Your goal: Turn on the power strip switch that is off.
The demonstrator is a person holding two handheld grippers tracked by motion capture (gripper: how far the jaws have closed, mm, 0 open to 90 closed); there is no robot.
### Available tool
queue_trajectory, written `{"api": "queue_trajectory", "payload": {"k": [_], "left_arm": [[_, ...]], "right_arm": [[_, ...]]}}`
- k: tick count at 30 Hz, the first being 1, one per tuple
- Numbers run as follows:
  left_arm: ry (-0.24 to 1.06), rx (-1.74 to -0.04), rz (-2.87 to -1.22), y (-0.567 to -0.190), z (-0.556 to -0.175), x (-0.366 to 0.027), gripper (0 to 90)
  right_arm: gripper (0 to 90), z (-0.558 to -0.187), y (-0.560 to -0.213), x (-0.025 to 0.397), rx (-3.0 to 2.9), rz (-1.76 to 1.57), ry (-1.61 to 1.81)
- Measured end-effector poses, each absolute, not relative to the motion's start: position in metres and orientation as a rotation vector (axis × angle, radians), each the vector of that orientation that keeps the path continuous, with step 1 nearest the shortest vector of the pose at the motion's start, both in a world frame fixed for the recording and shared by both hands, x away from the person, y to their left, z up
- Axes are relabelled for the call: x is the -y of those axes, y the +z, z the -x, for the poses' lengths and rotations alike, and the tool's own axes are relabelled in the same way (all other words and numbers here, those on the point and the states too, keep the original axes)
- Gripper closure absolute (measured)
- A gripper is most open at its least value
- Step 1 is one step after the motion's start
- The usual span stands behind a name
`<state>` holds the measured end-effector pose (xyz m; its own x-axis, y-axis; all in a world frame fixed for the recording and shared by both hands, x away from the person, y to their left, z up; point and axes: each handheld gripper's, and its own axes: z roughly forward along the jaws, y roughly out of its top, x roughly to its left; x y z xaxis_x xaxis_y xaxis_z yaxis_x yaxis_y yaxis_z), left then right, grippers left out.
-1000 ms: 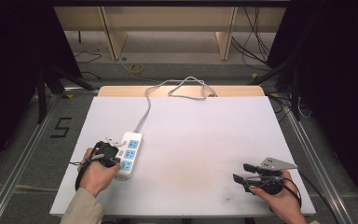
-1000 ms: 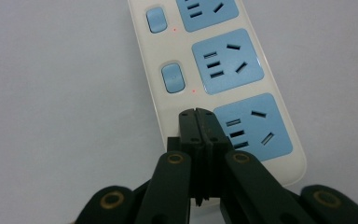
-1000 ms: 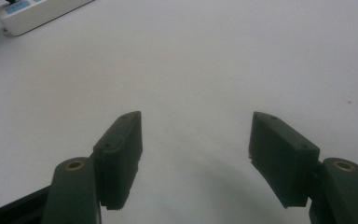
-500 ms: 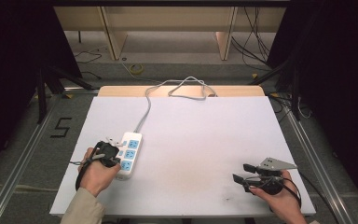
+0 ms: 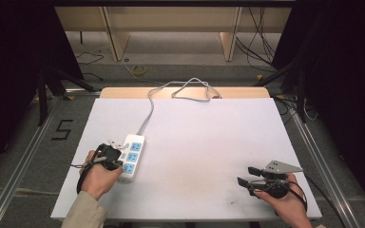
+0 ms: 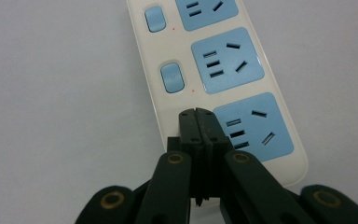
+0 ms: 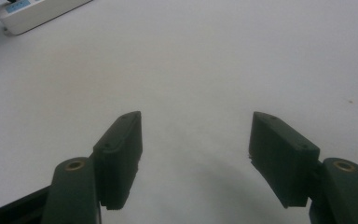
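A white power strip (image 5: 131, 157) with blue sockets lies at the table's front left, its grey cable (image 5: 148, 111) running to the far edge. My left gripper (image 5: 116, 160) is shut, its tips resting on the strip's left side. In the left gripper view the closed tips (image 6: 197, 117) press where the nearest blue switch sits, beside the nearest socket (image 6: 253, 126); two more switches (image 6: 172, 77) show beyond. My right gripper (image 5: 247, 175) stands open over bare table at the front right, nothing between its fingers (image 7: 120, 140). The strip's end (image 7: 28, 10) shows far off in the right gripper view.
The white table top (image 5: 209, 142) has a wooden strip (image 5: 237, 92) along its far edge, where the cable loops. Metal rails (image 5: 24, 156) flank the table. A small dark mark (image 5: 231, 203) lies near the front edge.
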<state>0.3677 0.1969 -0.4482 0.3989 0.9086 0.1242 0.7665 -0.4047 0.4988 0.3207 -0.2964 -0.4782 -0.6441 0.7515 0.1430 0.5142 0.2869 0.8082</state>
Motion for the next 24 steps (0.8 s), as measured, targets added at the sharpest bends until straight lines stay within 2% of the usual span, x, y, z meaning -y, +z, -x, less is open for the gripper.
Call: {"api": "queue_trajectory", "payload": {"k": [24], "left_arm": [[0.543,-1.425,-2.278,-0.449,-0.3671,-0.2001,90.0]], "right_arm": [[35.6,-0.3209,-0.478,0.2972,-2.291,-1.163,1.285]]}}
